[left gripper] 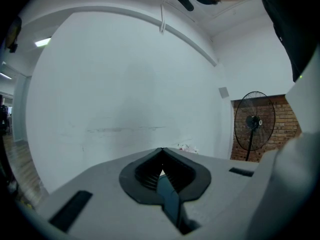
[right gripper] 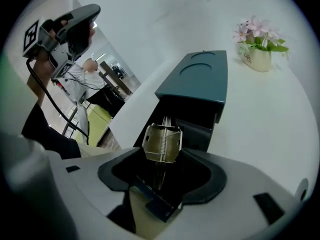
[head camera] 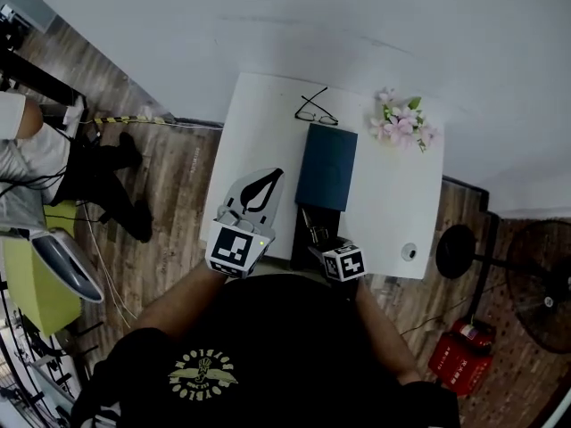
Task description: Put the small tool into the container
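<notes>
Two tools: right tool point(right gripper: 162, 155) spread wide, spring clip point(right gripper: 161, 143) between jaws, apparently loose, long axis toward open container point(right gripper: 200, 79) just ahead; left tool point(left gripper: 161, 154) closed, empty.

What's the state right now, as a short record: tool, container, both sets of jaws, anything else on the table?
small tool: metal, with a spring, at the open end of the container
container: teal case, near end open, on the white table
right gripper: jaws apart, tool between them, not pressed
left gripper: jaws together, empty
other: glasses, pink flowers
</notes>
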A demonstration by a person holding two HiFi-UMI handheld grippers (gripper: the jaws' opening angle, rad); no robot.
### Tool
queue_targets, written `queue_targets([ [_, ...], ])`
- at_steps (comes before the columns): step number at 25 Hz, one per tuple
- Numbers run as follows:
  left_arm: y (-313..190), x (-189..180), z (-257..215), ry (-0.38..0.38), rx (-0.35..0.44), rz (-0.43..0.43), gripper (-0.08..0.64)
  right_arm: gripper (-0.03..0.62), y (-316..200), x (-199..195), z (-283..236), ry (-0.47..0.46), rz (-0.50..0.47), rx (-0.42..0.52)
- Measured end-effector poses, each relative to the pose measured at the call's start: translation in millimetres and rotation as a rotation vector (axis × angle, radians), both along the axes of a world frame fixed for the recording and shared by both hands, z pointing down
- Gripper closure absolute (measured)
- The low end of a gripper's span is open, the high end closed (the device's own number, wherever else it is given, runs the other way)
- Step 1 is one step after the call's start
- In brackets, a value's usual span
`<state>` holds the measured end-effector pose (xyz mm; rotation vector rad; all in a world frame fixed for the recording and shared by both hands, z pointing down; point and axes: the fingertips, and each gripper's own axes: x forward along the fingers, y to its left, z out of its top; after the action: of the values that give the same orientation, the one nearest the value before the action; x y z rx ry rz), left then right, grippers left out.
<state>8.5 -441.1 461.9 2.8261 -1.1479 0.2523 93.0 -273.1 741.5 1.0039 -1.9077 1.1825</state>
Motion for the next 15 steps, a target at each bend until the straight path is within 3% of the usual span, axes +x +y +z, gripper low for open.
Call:
queue_targets([
  [7,16.2,16.4,-7.8,0.007,-0.013,-0.062,0.554,0.333,0.0,34.5,-25.7,-0.029,-0.014,0.07],
  [10,24.4,22.1,-12.0,0.023,-0.01,-0.085,0.554,0.349,-8.9,44.7,-53.3,-0.055,-0.028,0.17],
  [15,34.1,23.9,-19.4,0.071,0.013,-0.159,0.554,0.57,-27.8,67.5,-110.6,-0.067,-0.005,0.405],
])
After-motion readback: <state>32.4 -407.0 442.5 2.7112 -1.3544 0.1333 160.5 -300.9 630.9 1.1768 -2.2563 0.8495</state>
